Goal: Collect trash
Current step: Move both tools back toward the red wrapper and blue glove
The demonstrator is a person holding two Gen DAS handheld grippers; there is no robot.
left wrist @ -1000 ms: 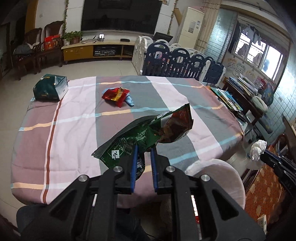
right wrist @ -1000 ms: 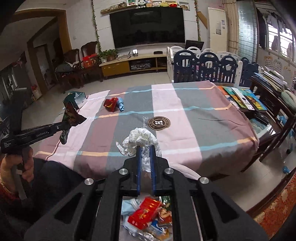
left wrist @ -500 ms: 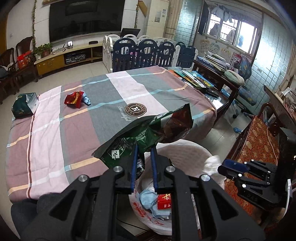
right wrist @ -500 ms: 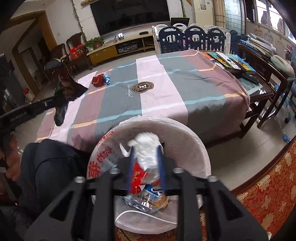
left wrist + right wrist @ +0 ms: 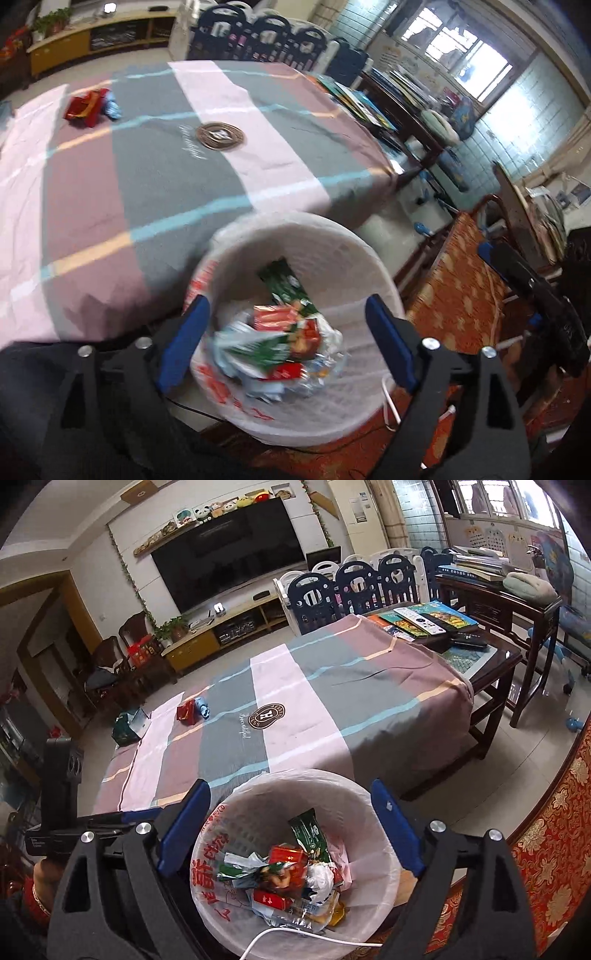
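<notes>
A white lined trash bin (image 5: 343, 240) (image 5: 255, 805) stands by the table's near edge, holding several wrappers, among them a green wrapper (image 5: 284, 284) (image 5: 308, 834) and a white crumpled paper (image 5: 319, 877). My left gripper (image 5: 286, 332) is open and empty above the bin. My right gripper (image 5: 291, 827) is open and empty above the bin. A red wrapper (image 5: 85, 107) (image 5: 186, 712) with a blue piece beside it lies on the far left of the striped tablecloth (image 5: 155, 166) (image 5: 295, 709). A green box (image 5: 127, 725) sits at the table's far left corner.
Books and remotes (image 5: 428, 624) lie on the table's right end. A dark wooden side table (image 5: 509, 594) stands to the right. An orange patterned seat (image 5: 461, 295) (image 5: 554, 842) is beside the bin. A white cable (image 5: 295, 932) crosses the bin's front rim.
Both grippers have opened over the bin. The green wrapper has dropped from my left gripper and the white crumpled paper from my right; both lie in the bin.
</notes>
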